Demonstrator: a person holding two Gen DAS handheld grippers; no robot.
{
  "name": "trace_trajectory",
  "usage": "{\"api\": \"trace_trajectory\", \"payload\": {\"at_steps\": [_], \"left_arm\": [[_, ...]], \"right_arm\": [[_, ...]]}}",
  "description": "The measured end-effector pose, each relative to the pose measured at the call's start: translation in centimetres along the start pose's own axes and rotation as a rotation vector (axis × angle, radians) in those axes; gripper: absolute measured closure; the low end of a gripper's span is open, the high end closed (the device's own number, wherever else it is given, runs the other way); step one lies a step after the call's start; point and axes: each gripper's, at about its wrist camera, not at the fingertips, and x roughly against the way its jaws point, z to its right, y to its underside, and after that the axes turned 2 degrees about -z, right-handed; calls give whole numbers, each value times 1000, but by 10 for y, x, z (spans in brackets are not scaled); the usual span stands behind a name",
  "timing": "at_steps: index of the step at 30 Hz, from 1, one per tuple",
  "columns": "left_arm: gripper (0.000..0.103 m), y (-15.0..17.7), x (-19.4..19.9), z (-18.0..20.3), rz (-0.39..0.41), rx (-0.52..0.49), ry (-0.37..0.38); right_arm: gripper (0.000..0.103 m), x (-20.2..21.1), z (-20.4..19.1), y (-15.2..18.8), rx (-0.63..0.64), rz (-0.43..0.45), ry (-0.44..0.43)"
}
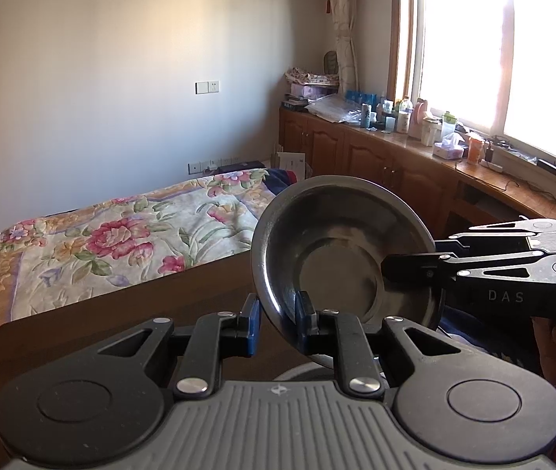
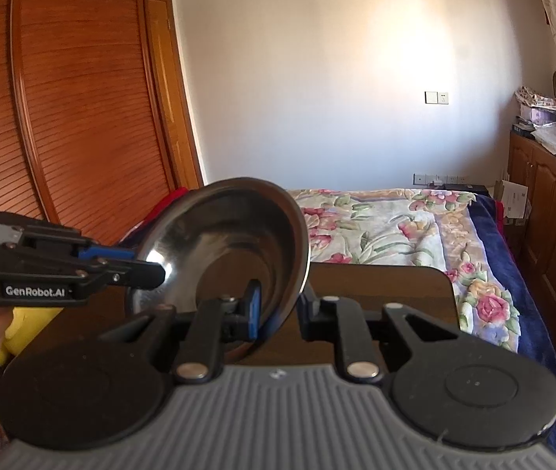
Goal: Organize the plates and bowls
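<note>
Clearly mid-carry: 1 steel bowl (image 1: 340, 250) lifted clear of the brown table (image 1: 129, 313), tilted on edge at centre frame of both views, pinched at its rim by both claws. Left gripper (image 1: 276, 323) clenched on the lower rim at bottom centre of its own view; right gripper (image 2: 278, 313) clamped on the lower-right rim in its own view, reaching in from the right edge of the left view. Judged early to midway: bowl picked up, not yet set down or stacked. No plates or further bowls visible, so cannot tell what remains
</note>
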Motion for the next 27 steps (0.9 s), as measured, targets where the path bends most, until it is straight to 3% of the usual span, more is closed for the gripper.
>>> {"api": "trace_trajectory", "payload": {"at_steps": [11, 27], "left_arm": [[82, 25, 20, 2, 24, 19, 7], [83, 83, 6, 0, 13, 73, 8]], "right_arm": [[82, 13, -12, 11, 5, 13, -23], [82, -1, -16, 60, -56, -19, -71]]}}
